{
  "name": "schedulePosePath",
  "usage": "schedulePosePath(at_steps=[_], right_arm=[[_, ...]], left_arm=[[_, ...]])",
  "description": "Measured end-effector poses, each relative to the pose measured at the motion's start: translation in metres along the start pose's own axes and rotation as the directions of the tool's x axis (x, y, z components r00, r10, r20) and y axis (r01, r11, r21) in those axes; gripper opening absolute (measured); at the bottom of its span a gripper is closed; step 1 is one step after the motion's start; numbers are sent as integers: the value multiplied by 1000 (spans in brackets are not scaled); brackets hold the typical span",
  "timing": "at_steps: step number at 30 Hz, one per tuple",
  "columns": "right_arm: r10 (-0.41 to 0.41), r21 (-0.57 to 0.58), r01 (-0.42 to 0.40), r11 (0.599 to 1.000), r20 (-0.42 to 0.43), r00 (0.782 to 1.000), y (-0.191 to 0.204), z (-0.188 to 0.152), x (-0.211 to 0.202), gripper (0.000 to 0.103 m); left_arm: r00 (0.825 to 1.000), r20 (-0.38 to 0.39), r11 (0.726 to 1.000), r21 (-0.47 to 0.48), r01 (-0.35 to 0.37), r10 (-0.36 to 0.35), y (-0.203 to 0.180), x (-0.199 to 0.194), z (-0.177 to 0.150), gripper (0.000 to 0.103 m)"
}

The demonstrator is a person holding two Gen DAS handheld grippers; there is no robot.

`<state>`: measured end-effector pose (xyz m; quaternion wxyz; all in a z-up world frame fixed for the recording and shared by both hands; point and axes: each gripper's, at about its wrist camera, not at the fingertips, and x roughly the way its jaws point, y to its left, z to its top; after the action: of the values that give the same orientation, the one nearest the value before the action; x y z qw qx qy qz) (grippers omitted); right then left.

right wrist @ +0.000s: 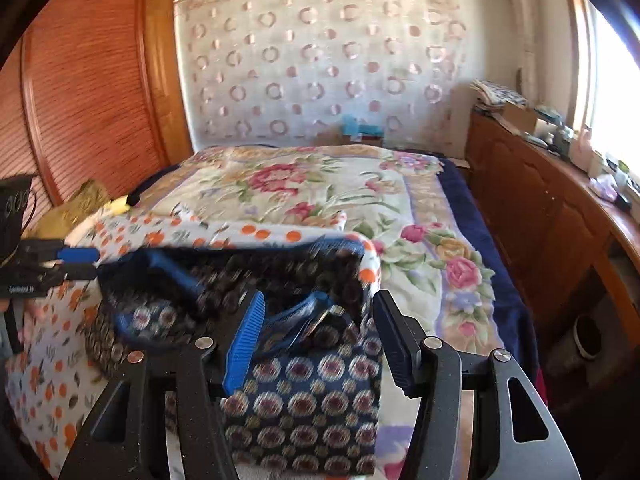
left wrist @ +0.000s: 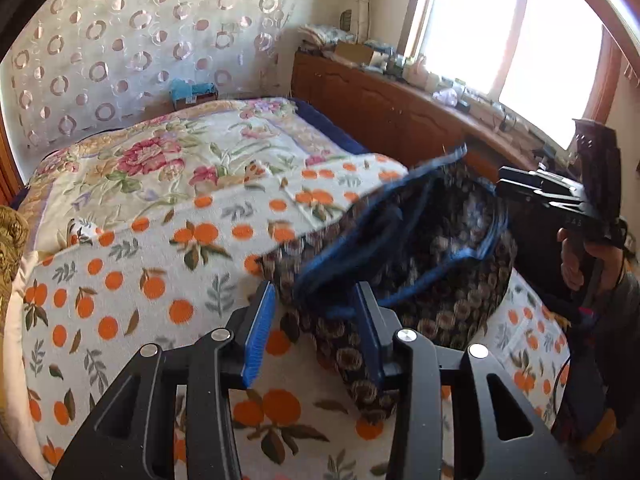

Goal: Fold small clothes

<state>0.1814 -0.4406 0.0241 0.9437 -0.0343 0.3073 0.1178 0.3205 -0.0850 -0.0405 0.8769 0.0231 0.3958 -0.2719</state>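
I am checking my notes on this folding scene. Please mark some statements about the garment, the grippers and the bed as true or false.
1. The dark garment has a ring pattern and blue trim. True.
2. Both grippers are shut on the garment. False: the left gripper and the right gripper both have their jaws apart.
3. The garment lies on an orange-print blanket. True.
4. The window is covered by a dark curtain. False: bright daylight comes through it.
5. A flowered quilt lies behind the blanket. True.
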Motion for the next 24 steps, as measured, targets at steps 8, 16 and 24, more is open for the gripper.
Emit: schedulePosePath(at_steps=[8,16,24], right_arm=[[26,-42,-29,999,-64,998,20,-37,-17,60],[9,-59,-15,998,-101,995,20,-15,19,60],[-72,18,75,997,-122,990,-10,13,68,60]], left_arm=[[997,-83,1000,11,-10,11,2,17,-23,42],[996,-84,1000,29,5,-3,-8,29,-10,42],[997,-73,1000,-8,-9,8,6,57,19,42]])
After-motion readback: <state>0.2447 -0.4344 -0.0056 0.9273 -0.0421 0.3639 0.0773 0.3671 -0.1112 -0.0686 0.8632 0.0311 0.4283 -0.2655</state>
